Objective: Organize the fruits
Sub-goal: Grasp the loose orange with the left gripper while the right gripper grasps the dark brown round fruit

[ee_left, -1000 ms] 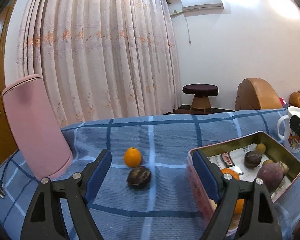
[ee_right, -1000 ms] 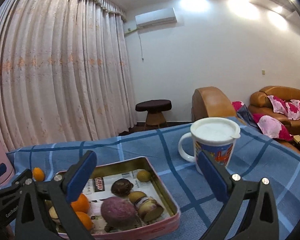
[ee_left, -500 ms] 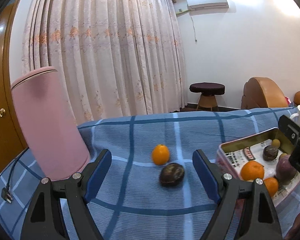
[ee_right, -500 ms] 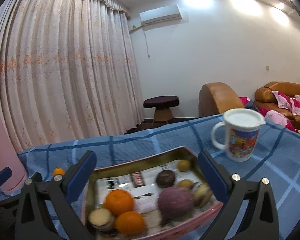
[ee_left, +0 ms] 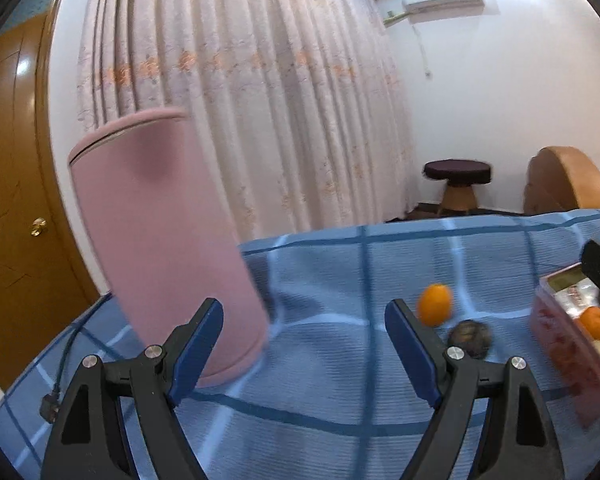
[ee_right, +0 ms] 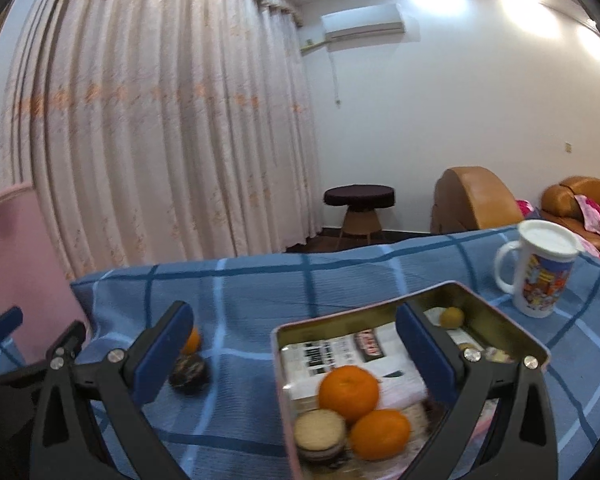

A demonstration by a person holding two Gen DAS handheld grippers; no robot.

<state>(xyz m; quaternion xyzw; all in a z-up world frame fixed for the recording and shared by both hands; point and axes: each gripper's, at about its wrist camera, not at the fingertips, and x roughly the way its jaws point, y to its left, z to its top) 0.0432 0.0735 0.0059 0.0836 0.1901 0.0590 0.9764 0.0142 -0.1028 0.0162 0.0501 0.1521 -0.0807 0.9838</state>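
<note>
Hunting loose fruit: we've got both the left gripper (ee_left: 304, 344) and right gripper (ee_right: 296, 348) released, empty; next, grab that small round orange (ee_left: 435, 304) right of centre.

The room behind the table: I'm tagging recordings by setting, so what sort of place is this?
Most likely a home living room: a brown leather sofa with pink floral throws, floor-length curtains, a wall air conditioner, and a table under a blue checked cloth.
</note>
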